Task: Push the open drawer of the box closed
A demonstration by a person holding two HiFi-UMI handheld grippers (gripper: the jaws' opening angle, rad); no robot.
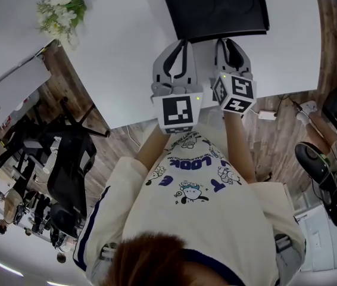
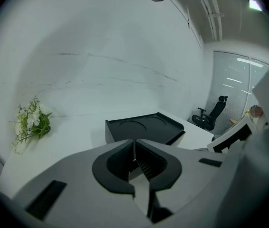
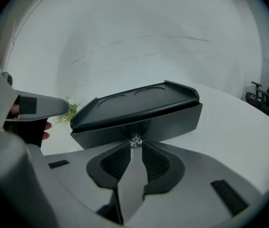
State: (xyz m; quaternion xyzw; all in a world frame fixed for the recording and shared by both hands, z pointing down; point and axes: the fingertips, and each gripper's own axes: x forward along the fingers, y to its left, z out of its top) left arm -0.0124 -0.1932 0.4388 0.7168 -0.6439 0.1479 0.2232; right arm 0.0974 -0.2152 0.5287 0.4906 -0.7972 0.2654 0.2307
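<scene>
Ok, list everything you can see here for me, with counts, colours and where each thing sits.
table: one, white, beneath box and flowers.
box: one, black, far side of the table.
knob: one, clear, middle of the box's front.
flowers: one bunch, white and green, table's far left.
office chairs: several, black, floor at left.
left gripper: one, grey, jaws together, empty.
right gripper: one, grey, jaws together, tips at the knob.
</scene>
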